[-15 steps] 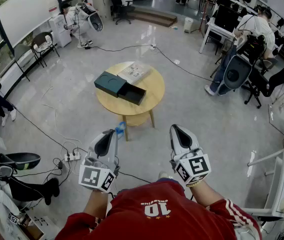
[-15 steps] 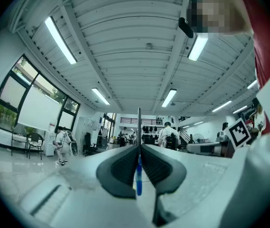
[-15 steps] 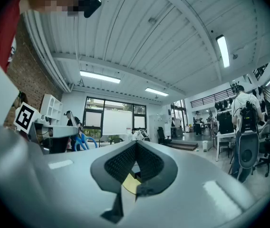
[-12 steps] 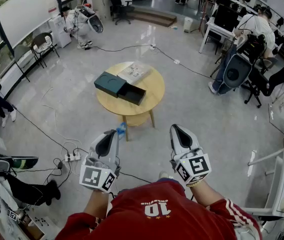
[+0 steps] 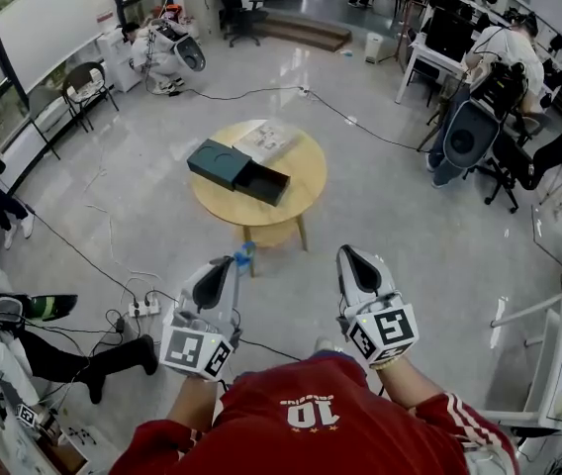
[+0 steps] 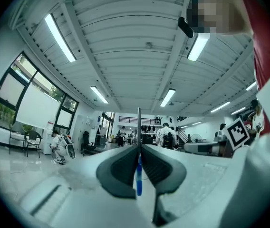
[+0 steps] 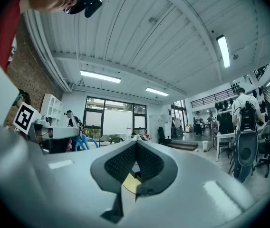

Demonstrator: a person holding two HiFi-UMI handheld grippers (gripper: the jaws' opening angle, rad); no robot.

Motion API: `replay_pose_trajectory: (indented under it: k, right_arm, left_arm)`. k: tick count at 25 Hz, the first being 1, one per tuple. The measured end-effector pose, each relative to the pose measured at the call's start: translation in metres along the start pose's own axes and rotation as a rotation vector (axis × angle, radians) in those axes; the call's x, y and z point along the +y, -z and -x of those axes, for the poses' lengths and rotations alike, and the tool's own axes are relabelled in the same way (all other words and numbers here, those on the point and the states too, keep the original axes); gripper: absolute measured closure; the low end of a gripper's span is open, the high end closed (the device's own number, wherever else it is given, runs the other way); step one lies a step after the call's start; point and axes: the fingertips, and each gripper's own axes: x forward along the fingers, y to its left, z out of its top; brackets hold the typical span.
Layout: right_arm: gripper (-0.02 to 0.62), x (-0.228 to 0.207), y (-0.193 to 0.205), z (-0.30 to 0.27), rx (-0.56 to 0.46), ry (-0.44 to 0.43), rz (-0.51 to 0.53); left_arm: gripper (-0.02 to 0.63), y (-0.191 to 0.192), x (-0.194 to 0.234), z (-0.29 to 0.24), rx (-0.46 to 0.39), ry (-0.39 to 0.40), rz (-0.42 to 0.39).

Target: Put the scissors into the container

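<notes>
The scissors have blue handles that stick out past the tips of my left gripper, which is shut on them. In the left gripper view the thin metal blade stands upright between the closed jaws of that gripper. The container is a dark teal box with its drawer pulled open toward me. It sits on a round wooden table well ahead of both grippers. My right gripper is held beside the left one, level with it. It is shut with nothing in it.
A flat white packet lies on the table behind the container. A power strip and cables lie on the floor to my left. Office chairs, desks and a seated person are at the right. More people sit at the far left.
Both grippers have stayed almost where they were, with the scissors still held. A person's legs at the lower left have shifted across the floor.
</notes>
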Motion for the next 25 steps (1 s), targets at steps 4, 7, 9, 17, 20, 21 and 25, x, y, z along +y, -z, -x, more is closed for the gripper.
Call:
replay_pose_trajectory:
  k: [4, 7, 9, 17, 20, 21, 25]
  right_arm:
    - [0.606, 0.002, -0.002, 0.002, -0.004, -0.004, 0.002]
    - [0.604, 0.001, -0.001, 0.003, 0.004, 0.0, 0.004]
    - [0.604, -0.001, 0.002, 0.001, 0.017, 0.01, 0.004]
    - [0.603, 0.006, 0.003, 0.006, 0.021, 0.027, 0.001]
    - [0.603, 0.007, 0.001, 0.007, 0.017, 0.029, -0.001]
    - [0.603, 0.008, 0.001, 0.008, 0.018, 0.03, 0.0]
    - [0.603, 0.009, -0.006, 0.01, 0.014, 0.032, 0.01]
  left_arm:
    - [0.583, -0.001, -0.002, 0.001, 0.001, 0.001, 0.001]
    - [0.583, 0.0, -0.003, 0.0, 0.002, 0.007, 0.004]
    - [0.583, 0.0, -0.003, -0.002, 0.005, 0.011, 0.01]
    - [0.583, -0.002, 0.001, 0.002, 0.002, 0.03, 0.013]
    - [0.583, -0.001, 0.0, 0.004, 0.004, 0.033, 0.012]
    - [0.583, -0.001, 0.0, 0.005, 0.005, 0.034, 0.013]
    - [0.583, -0.003, -0.002, 0.004, -0.003, 0.042, 0.016]
